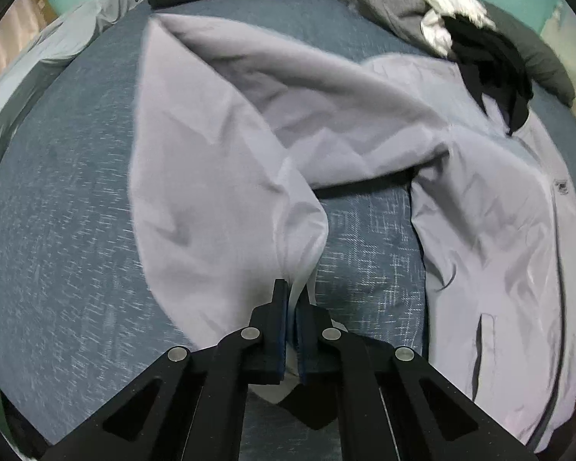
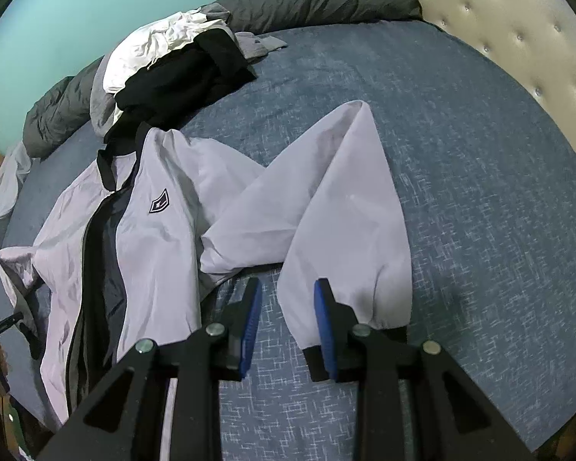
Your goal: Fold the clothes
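My right gripper [image 2: 288, 322] open, jaws astride bent sleeve [image 2: 345, 207] cuff [image 2: 318, 361] of lavender jacket [image 2: 153, 238] on blue bedspread [image 2: 480, 192]. Clothes pile [image 2: 172, 65] beyond collar.

**Bed & what's on it**

Bed [image 2: 480, 192] w/ blue woven cover. Pale lilac jacket [image 2: 153, 230] lies open on it, sleeves bent. Behind: heap of black/white clothes [image 2: 180, 61], dark grey duvet [image 2: 318, 0] along far edge. Tufted cream headboard [image 2: 518, 38] at right.
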Demonstrator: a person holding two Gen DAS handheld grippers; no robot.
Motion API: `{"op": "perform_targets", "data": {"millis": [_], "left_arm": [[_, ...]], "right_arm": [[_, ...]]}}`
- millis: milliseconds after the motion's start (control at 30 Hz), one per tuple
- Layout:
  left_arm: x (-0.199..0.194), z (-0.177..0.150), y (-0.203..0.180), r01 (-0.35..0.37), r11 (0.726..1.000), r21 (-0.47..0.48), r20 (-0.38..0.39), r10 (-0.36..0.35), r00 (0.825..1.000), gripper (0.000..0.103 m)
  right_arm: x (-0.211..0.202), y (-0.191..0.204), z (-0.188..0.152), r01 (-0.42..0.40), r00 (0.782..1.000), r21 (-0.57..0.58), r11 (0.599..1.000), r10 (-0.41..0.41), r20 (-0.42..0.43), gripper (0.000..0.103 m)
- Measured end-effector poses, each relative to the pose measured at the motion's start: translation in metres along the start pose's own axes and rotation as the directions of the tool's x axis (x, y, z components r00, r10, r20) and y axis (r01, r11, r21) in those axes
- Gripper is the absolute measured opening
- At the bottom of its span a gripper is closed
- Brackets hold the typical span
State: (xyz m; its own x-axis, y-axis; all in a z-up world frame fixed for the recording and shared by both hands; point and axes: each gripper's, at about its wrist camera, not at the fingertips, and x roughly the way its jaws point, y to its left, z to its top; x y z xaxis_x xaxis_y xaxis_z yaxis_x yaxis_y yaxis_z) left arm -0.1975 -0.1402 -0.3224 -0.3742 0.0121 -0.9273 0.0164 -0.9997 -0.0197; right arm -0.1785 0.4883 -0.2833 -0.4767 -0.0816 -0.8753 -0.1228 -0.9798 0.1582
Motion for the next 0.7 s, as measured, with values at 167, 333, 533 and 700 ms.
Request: {"op": "perform_targets", "data": {"millis": [167,333,533,700], "left_arm": [[-0.033,-0.003,0.065,-0.055,0.998,-0.034,0.044,0.056,0.997,0.003],[-0.059,0.001,0.156,-0.148,0.978,-0.144,0.049,0.156,0.987,0.003],[-0.071,0.007,0.218,-0.189,0.947,-0.259,0.031,0.204,0.979,0.011],[-0.077,0.005,0.236,-0.213,0.926,-0.312,0.044,0.237,0.970,0.025]], "right_arm": [[-0.006,0.007,0.001,0.006,1.000,-0.040,0.999,-0.006,0.003,0.028],[-0.012,0.004,0.002,0.016,1.000,-0.018,1.000,-0.016,0.003,0.028],[-0.018,-0.001,-0.008,0.043,0.999,-0.007,0.999,-0.043,-0.015,0.028],[-0.019,-0.019,-0.014,0.079,0.996,0.015,0.997,-0.078,-0.043,0.028]]}}
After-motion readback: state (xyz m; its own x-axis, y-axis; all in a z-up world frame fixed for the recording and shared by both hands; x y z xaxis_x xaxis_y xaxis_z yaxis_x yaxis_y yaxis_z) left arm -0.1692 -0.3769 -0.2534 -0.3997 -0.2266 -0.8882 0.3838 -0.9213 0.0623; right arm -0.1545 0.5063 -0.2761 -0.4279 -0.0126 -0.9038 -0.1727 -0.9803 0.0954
